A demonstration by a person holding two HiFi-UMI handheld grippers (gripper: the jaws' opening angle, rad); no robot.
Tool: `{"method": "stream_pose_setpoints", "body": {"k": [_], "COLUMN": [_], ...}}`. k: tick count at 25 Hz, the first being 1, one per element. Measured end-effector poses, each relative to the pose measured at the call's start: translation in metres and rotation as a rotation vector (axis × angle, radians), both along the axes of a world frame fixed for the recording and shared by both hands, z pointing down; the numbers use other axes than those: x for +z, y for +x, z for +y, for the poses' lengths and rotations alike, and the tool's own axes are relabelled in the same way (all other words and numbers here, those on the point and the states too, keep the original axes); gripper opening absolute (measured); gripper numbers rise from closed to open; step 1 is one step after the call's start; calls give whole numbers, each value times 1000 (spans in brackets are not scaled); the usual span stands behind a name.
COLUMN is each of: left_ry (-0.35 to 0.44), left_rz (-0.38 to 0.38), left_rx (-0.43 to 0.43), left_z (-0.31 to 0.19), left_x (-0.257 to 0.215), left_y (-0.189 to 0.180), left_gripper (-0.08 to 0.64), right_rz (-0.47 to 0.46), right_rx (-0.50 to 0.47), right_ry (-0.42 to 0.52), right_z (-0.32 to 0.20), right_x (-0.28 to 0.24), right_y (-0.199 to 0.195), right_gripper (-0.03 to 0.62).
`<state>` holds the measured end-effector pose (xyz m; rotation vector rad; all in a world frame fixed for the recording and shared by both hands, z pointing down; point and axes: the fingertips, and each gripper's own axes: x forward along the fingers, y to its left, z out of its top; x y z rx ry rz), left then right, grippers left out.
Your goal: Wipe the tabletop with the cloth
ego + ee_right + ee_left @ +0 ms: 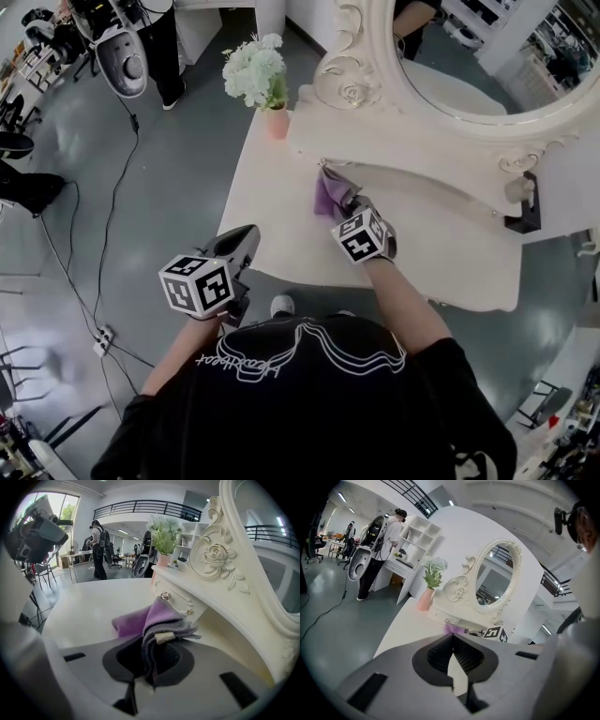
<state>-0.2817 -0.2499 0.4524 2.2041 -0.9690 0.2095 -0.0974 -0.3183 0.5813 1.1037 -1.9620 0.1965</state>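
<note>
- Jaws of right gripper (151,645) clamped on purple cloth (133,620); cloth on tabletop (89,604), just in front of mirror stand (220,573).
- Left gripper (452,638) jaws closed, nothing between, well apart from mirror stand.

White tabletop (272,234), pink vase (277,122) at far corner, ornate mirror stand (403,141) along back, purple cloth (328,195) beside stand

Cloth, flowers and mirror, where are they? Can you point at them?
cloth (157,616): right gripper view, on its purple fold.
flowers (255,67): head view, on the white blooms.
mirror (496,576): left gripper view, on the glass.
</note>
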Motion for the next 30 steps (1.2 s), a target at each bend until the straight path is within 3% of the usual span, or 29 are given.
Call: {"method": "stream_pose_setpoints", "body": {"k": [15,23,30], "left_ry": [12,7,4], "left_rz": [9,7,-2], "left_rx": [19,-38,-33], "left_z": [14,15,18], "left_x": [-6,-3,-4], "left_y": [41,55,83], "left_gripper": [4,4,4], "right_rz": [5,-3,-4], "right_rx": [36,20,26], "right_ry": [-10,-8,-14], "right_z": [18,24,32], "right_x": [-1,-1,-2], "right_y": [49,68,99], "right_gripper": [46,46,46]}}
